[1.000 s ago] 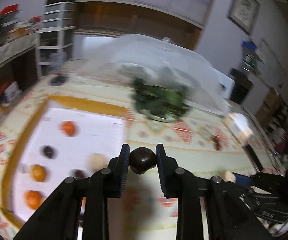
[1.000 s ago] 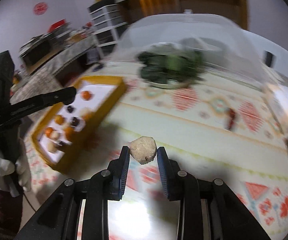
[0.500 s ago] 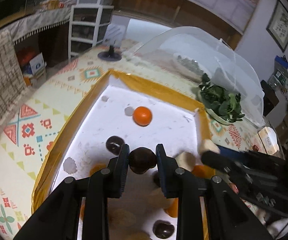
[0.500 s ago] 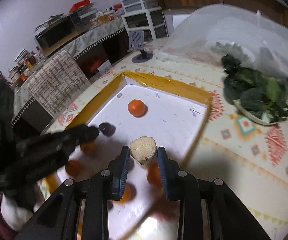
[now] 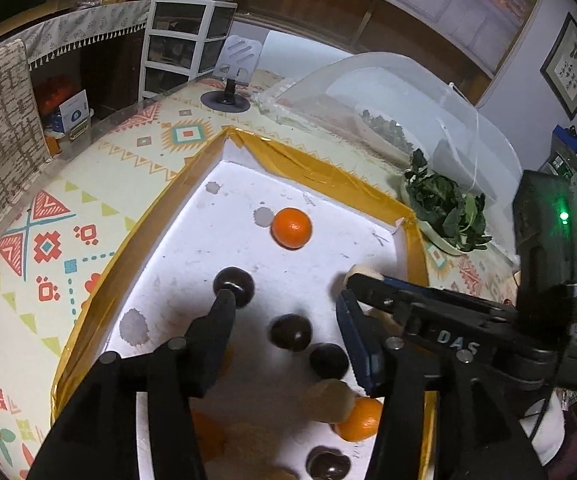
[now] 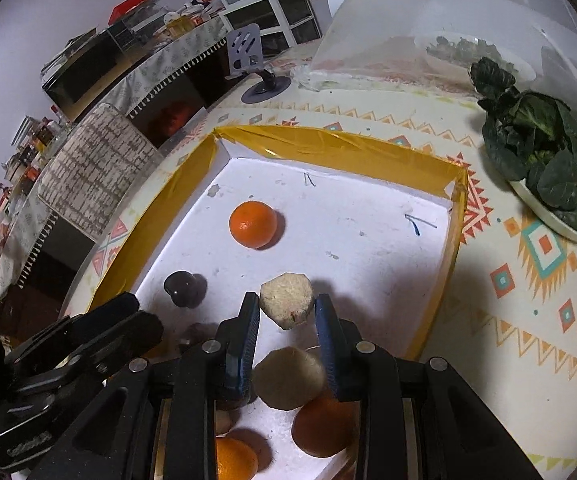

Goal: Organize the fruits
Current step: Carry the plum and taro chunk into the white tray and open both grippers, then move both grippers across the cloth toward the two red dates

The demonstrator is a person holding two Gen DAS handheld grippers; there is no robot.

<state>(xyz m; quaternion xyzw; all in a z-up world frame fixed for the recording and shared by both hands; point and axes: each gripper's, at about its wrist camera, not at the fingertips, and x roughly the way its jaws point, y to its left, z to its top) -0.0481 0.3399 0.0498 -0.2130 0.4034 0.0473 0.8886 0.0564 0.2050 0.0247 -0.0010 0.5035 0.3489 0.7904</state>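
A white tray with a yellow taped rim (image 5: 320, 170) (image 6: 340, 140) holds oranges, dark chestnut-like fruits and pale beige peeled pieces. My left gripper (image 5: 286, 312) is open above the tray; a dark fruit (image 5: 290, 332) lies on the tray floor between its fingers. Another dark fruit (image 5: 234, 287) sits by the left fingertip. My right gripper (image 6: 286, 308) is shut on a beige peeled piece (image 6: 287, 299), held over the tray's near half. A lone orange (image 6: 253, 224) (image 5: 291, 227) sits toward the tray's far side. The right gripper's arm shows at the right of the left wrist view.
A plate of dark leafy greens (image 6: 544, 168) (image 5: 446, 210) stands right of the tray on the patterned tablecloth. A clear dome cover (image 6: 448, 16) stands behind it. A phone stand (image 5: 232, 76) is at the table's far edge. Shelves and drawers lie beyond.
Both grippers moved from over the tablecloth to above the tray. My left gripper opened and let its dark fruit down onto the tray. My right gripper still holds the beige piece.
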